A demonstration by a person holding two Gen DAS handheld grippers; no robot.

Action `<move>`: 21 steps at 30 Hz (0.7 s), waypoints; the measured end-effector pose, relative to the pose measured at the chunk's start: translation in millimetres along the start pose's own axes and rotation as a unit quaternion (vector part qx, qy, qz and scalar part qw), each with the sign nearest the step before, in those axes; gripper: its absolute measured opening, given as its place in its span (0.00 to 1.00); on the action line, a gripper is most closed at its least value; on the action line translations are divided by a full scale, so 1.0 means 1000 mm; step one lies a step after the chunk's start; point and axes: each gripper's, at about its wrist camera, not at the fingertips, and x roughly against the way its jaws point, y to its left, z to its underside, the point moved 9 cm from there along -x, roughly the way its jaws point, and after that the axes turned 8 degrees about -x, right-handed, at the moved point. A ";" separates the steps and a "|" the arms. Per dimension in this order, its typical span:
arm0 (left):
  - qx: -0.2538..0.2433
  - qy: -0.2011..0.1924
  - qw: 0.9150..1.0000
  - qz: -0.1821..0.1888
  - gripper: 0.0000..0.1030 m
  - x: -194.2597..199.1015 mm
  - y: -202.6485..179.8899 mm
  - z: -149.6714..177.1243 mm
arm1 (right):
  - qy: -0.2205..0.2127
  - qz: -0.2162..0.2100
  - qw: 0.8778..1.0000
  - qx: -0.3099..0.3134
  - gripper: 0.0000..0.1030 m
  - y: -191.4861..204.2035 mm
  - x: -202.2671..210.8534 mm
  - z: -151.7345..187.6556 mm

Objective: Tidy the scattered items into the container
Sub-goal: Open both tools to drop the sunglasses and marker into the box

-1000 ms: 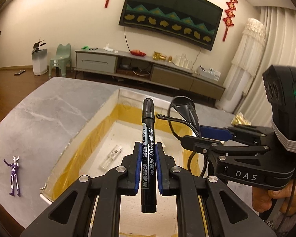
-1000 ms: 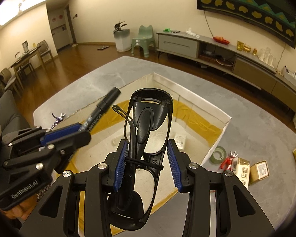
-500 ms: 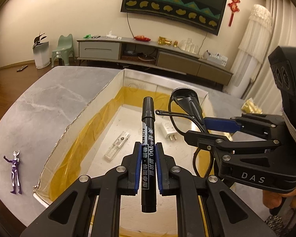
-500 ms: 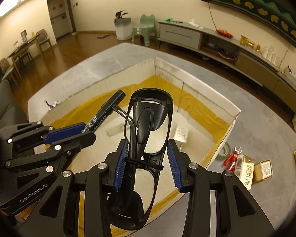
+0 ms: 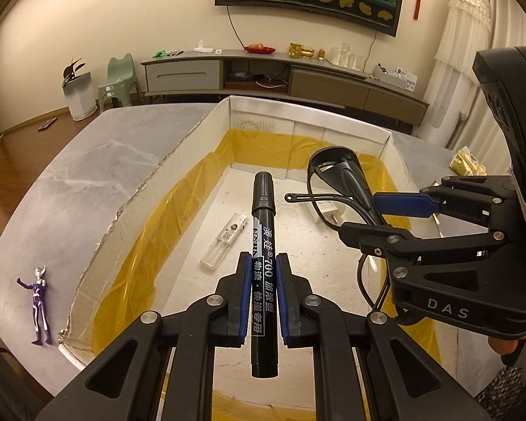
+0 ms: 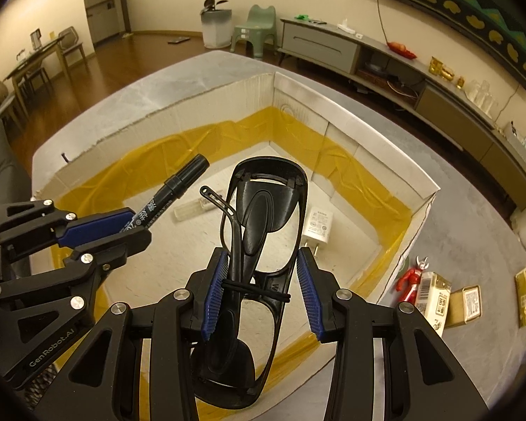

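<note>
Counter (image 5: 87, 161) carries the box (image 5: 308, 119); above it, left gripper (image 5: 265, 273) pinches a marker (image 5: 264, 245), right gripper (image 6: 261, 280) clamps glasses (image 6: 259, 245).

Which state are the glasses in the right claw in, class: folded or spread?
Folded. The black glasses have their temple arms lying across the lenses, bound by a thin band, and the right claw grips them.

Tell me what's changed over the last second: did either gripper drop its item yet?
No release yet. Both grippers have moved forward and lower over the box. The left gripper still clamps the marker; the right gripper still holds the glasses. The purple figure is unmoved.
</note>
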 end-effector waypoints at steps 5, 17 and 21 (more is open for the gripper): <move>-0.003 0.015 1.000 -0.005 0.14 -0.010 0.003 0.005 | 0.006 0.005 1.000 0.001 0.42 -0.002 -0.007 0.002; 0.006 0.031 0.999 -0.005 0.14 -0.020 0.005 0.009 | 0.011 0.000 1.000 -0.015 0.44 -0.006 -0.009 0.003; 0.021 0.035 0.999 0.006 0.20 -0.020 0.008 0.011 | 0.011 -0.009 0.999 -0.033 0.44 -0.012 -0.007 -0.001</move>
